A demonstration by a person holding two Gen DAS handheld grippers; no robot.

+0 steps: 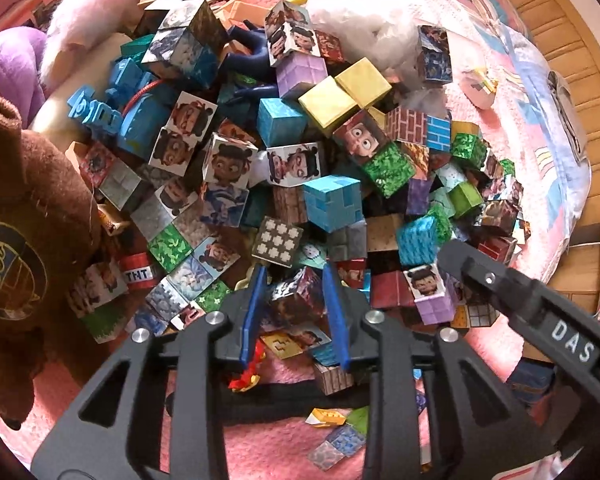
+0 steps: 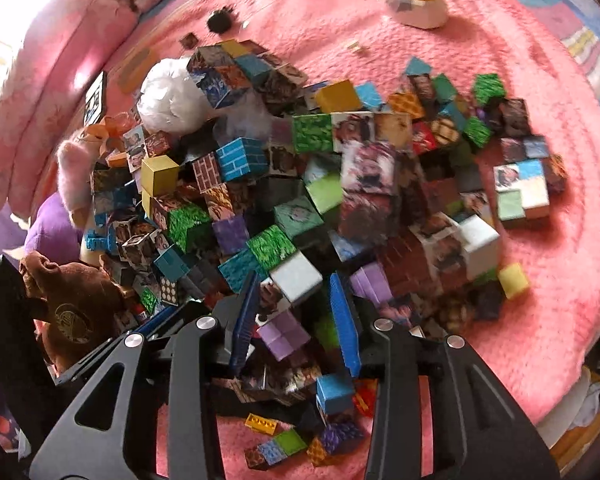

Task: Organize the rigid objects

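Note:
A big heap of printed paper cubes [image 1: 300, 152] lies on a pink fleece blanket [image 2: 500, 60]; the prints are cartoon faces, bricks, grass and plain colours. In the left wrist view my left gripper [image 1: 296, 276] has its blue pads against both sides of a dark patterned cube [image 1: 296, 296] at the heap's near edge. In the right wrist view my right gripper [image 2: 294, 280] is shut on a joined piece made of a white cube [image 2: 298, 278], a face cube and a purple cube [image 2: 284, 332]. The right gripper's black body [image 1: 520, 296] reaches in from the right.
A brown plush bear [image 1: 28, 240], a pink plush [image 1: 88, 12] and a purple plush [image 1: 12, 56] crowd the heap's left side. White fluffy stuffing [image 1: 364, 24] lies at its back. A small cluster of cubes [image 2: 524, 188] and a white-and-yellow toy [image 2: 416, 4] sit apart on the blanket.

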